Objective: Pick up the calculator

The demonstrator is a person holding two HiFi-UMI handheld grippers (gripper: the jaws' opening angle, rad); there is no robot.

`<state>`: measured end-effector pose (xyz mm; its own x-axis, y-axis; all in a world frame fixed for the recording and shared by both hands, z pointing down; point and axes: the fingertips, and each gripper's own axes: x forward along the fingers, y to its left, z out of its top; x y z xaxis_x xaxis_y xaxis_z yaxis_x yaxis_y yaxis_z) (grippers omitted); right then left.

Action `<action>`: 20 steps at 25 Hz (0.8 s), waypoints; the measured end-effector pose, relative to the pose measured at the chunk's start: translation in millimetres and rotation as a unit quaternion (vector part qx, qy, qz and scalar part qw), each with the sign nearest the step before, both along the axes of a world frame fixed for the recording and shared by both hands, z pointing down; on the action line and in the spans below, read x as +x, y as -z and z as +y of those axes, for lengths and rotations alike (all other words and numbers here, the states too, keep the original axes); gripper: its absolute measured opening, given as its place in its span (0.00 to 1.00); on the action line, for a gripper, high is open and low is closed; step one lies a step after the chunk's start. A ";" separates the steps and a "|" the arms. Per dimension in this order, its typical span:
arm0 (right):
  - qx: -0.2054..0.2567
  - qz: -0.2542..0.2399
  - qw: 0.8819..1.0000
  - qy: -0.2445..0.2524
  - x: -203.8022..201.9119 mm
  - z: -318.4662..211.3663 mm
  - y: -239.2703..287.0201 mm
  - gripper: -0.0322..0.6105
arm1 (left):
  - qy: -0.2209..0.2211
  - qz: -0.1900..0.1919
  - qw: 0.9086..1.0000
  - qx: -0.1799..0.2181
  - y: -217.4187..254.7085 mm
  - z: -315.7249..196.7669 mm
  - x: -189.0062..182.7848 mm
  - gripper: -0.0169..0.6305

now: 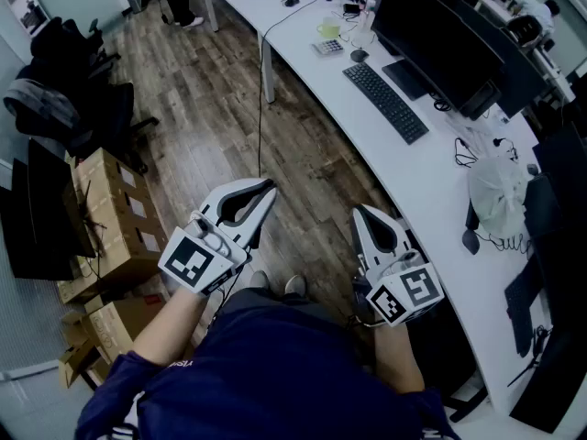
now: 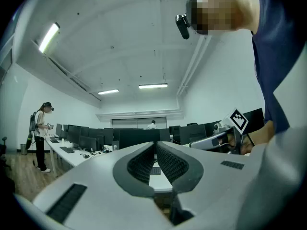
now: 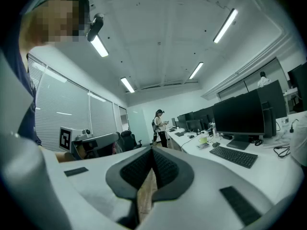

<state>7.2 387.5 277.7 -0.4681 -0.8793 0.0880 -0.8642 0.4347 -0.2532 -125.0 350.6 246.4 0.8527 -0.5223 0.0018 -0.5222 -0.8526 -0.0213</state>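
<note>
— Grippers?
— Left gripper (image 1: 270,189) and right gripper (image 1: 359,212) are both hanging level over the floor (image 1: 211,90), jaws pressed together, nothing between them.
— Calculator?
— Calculator (image 1: 328,47) is lying far up the white surface (image 1: 413,191), just beside a green cup (image 1: 328,28), near the keyboard (image 1: 385,101), well apart from both grippers.

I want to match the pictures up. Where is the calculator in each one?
Head view: calculator at top middle, on the desk.
Left gripper view: unsure; a small keyed thing behind the jaws may be it.
Right gripper view: calculator right of middle, far off.
Landmark: green cup beside it, in the head and right gripper views.
</note>
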 end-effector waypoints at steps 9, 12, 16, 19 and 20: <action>0.003 -0.014 1.000 -0.006 0.7 -7.5 2.3 0.05 | 0.000 -0.004 1.000 -0.001 -2.0 -3.9 -0.9 0.09; 0.003 -0.016 1.000 -0.007 0.6 -10.1 2.5 0.05 | 0.002 -0.004 1.000 -0.001 -1.6 -6.6 -2.3 0.09; 0.001 -0.019 1.000 -0.006 0.0 -11.9 2.2 0.05 | -0.001 0.000 1.000 0.001 0.2 -7.1 -3.0 0.09; 0.001 -0.019 1.000 -0.007 -1.5 -13.3 1.7 0.05 | -0.006 0.001 1.000 0.003 0.5 -6.7 -3.3 0.09; 0.000 -0.019 1.000 -0.007 -2.2 -13.6 1.8 0.05 | -0.007 0.000 1.000 0.003 0.4 -6.8 -3.5 0.09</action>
<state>5.0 374.0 275.9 -0.4595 -0.8855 0.0692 -0.8594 0.4236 -0.2862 -128.5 343.8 245.9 0.8596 -0.5110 -0.0025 -0.5108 -0.8593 -0.0267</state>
